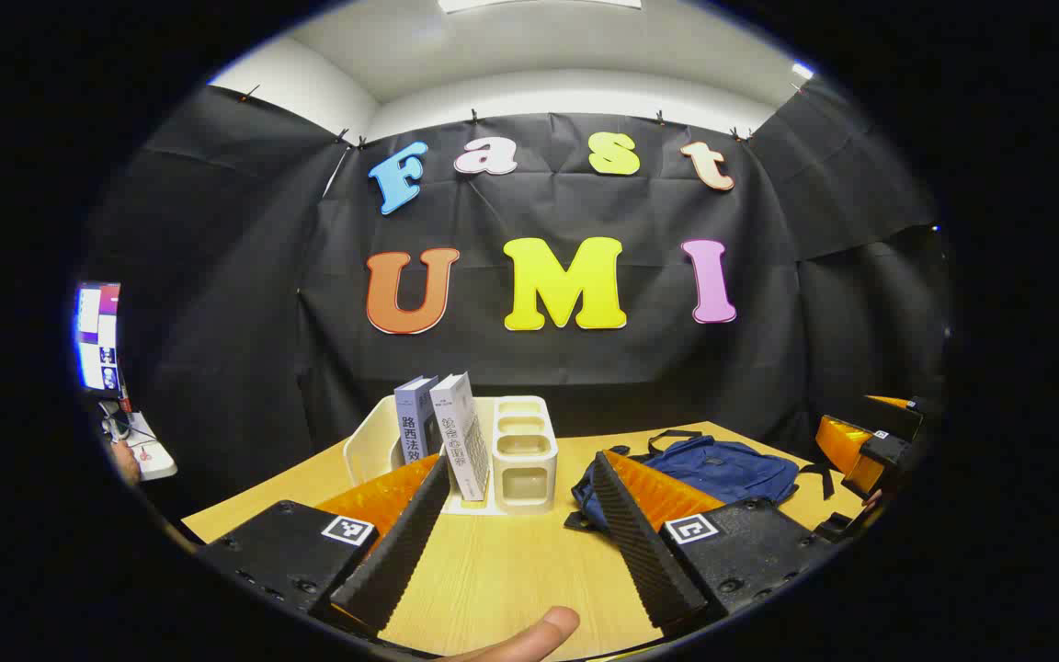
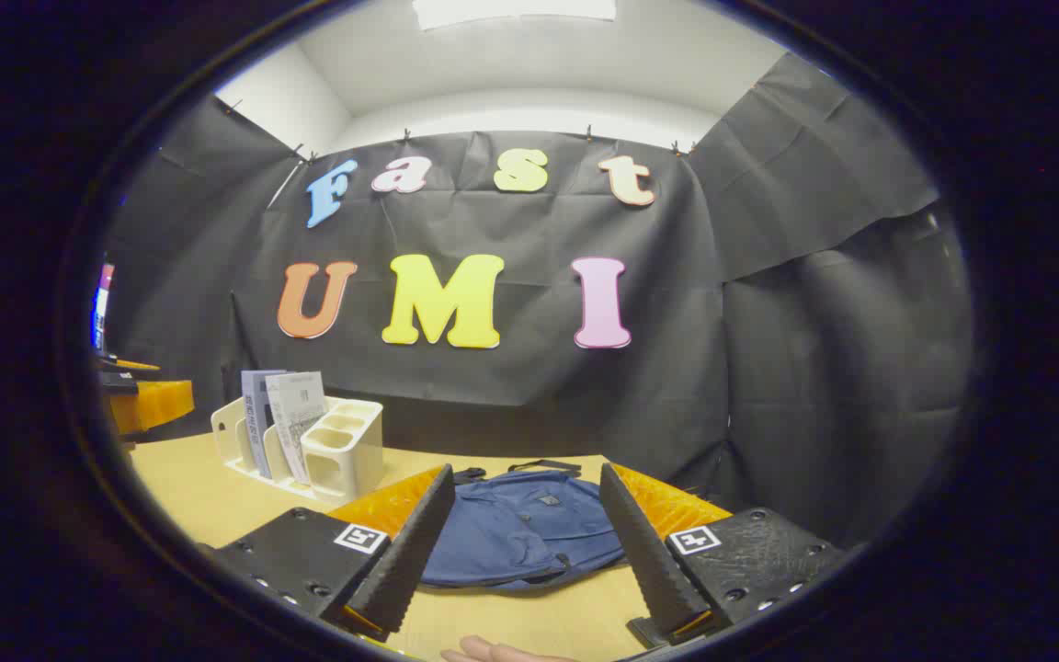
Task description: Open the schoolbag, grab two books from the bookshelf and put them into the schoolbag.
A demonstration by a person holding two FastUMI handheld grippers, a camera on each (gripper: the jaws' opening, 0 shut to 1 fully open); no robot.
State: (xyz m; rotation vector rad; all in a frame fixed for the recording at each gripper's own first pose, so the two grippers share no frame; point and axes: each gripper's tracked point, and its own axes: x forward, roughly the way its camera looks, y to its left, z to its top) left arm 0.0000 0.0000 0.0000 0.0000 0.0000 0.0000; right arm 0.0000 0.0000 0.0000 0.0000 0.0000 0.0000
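Note:
A blue schoolbag (image 2: 520, 529) lies flat and zipped on the wooden table (image 2: 189, 496), straight ahead of my right gripper (image 2: 525, 533), which stands open with nothing between its fingers. Two books (image 1: 442, 437) stand upright in a cream bookshelf (image 1: 522, 450) left of the bag (image 1: 723, 469). My left gripper (image 1: 520, 515) is open and empty, pointing at the shelf from the table's near side. The books (image 2: 281, 418) and the shelf (image 2: 341, 446) also appear at the left of the right gripper view. The right gripper (image 1: 870, 441) shows at the far right of the left gripper view.
A fingertip (image 1: 529, 639) shows at the bottom edge between the left fingers. A screen (image 1: 97, 336) and a white device stand off the table's left side. Black cloth walls close the booth behind the table (image 1: 511, 570).

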